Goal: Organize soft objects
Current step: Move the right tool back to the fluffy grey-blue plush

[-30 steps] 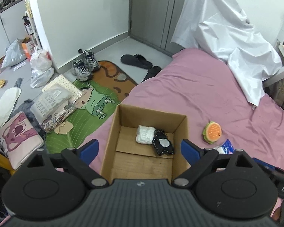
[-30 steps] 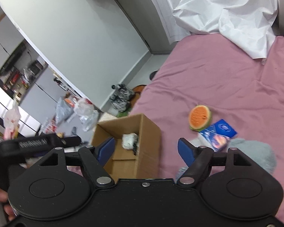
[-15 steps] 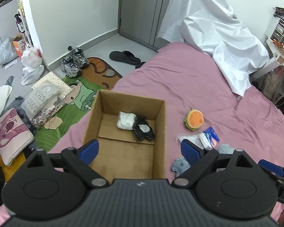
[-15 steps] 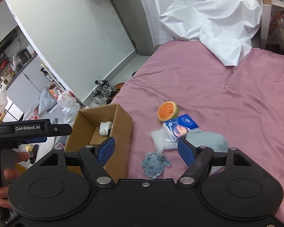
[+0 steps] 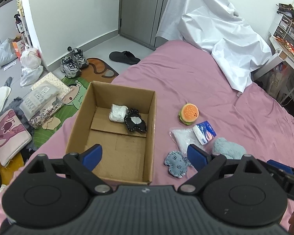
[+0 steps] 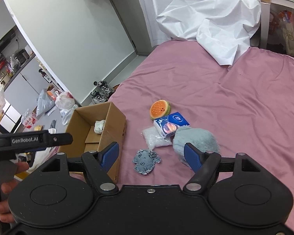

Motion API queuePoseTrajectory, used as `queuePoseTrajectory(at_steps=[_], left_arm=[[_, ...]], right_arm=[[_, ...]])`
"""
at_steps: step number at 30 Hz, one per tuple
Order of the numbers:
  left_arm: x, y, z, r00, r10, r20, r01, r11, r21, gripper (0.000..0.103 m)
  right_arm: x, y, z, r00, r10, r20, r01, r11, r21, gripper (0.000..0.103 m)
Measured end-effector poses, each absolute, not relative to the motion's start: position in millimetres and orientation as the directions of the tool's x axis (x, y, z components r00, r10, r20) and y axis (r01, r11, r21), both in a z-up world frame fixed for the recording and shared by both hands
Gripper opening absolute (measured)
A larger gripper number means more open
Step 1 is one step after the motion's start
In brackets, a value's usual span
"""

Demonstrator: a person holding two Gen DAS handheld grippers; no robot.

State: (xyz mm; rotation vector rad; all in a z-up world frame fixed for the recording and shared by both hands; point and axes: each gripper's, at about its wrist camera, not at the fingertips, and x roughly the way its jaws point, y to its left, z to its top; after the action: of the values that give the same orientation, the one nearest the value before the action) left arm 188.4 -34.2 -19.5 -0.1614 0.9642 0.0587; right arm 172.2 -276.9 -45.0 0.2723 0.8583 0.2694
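Observation:
An open cardboard box (image 5: 151,117) (image 6: 115,121) sits on the pink bed and holds a white soft bundle (image 5: 118,112) (image 6: 99,126) and a black-and-grey plush (image 5: 135,123). To its right lie a burger plush (image 5: 188,114) (image 6: 159,109), a blue tissue pack (image 5: 205,132) (image 6: 171,124), a clear bag (image 5: 183,139) (image 6: 154,137), a small blue-grey plush (image 5: 176,165) (image 6: 146,161) and a fluffy blue plush (image 5: 228,150) (image 6: 196,139). My left gripper (image 5: 145,157) is open and empty above the box's near end. My right gripper (image 6: 151,157) is open and empty above the small blue-grey plush.
The pink bed (image 5: 186,78) runs back to a white sheet (image 5: 209,31) draped at its head. Left of the bed the floor holds shoes (image 5: 73,62), a slipper (image 5: 124,57), bags and a cushion (image 5: 7,135). A desk (image 5: 284,45) stands at the right.
Both grippers have drawn back and up from the box, so more of the bed shows. The loose soft items right of the box have come into view. Both stay open.

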Motion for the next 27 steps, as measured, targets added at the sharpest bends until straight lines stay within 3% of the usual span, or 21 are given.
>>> queuePoseTrajectory(at_steps=[15, 25, 27], left_arm=[[167.8, -62.9, -31.9, 0.562, -0.013, -0.827, -0.189, 0.971, -0.144, 0.093], [174.6, -75.1, -40.6, 0.575, -0.024, -0.818, -0.224, 0.957, -0.186, 0.092], [177.3, -76.9, -42.7, 0.573, -0.026, -0.819, -0.229, 0.955, -0.191, 0.091]], right_arm=[[179.9, -308.6, -57.2, 0.611, 0.368, -0.701, -0.107, 0.916, 0.387, 0.069], [201.6, -302.3, -75.7, 0.522, 0.428, -0.738, -0.162, 0.899, 0.407, 0.036], [208.8, -300.0, -80.0, 0.498, 0.436, -0.75, -0.173, 0.897, 0.407, 0.033]])
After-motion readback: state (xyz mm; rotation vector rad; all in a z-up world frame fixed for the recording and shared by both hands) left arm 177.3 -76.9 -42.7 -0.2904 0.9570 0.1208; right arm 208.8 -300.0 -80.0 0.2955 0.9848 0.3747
